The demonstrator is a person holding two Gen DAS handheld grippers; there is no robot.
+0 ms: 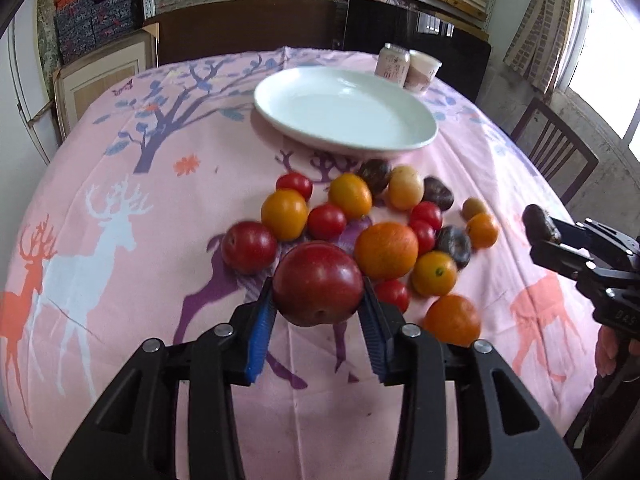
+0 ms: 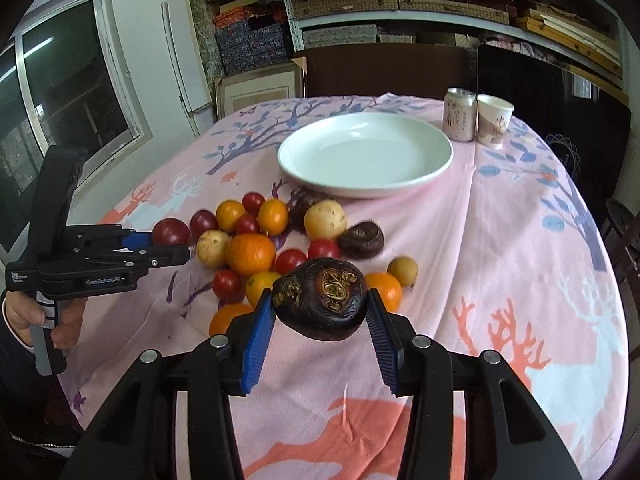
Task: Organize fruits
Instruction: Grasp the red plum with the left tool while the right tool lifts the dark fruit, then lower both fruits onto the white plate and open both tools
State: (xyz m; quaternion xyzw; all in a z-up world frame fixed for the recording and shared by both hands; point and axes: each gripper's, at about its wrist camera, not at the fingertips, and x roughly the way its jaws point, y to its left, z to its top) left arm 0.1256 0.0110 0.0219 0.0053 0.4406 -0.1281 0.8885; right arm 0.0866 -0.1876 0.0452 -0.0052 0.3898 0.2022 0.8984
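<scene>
The left gripper [image 1: 318, 300] pinches a round dark-red plum [image 1: 318, 283] in its jaws, stem dimple toward the camera, no long axis. The right gripper [image 2: 320, 308] clamps a squat dark-brown water chestnut [image 2: 320, 304], crown facing back. Both hang above the bench's near edge; the white oval plate [image 1: 416, 136] lies ahead, past the fruit pile, apparently nearer the right gripper.

Red plum [image 1: 318, 284]: round, glossy, off the cloth, clamped between blue pads. Dark brown water chestnut [image 2: 320, 304]: wrinkled, scarred top facing camera, likewise clamped and raised. Remaining fruit pile [image 1: 360, 224] of oranges, cherry tomatoes and dark chestnuts lies clustered just before the empty white plate [image 1: 424, 136].
</scene>
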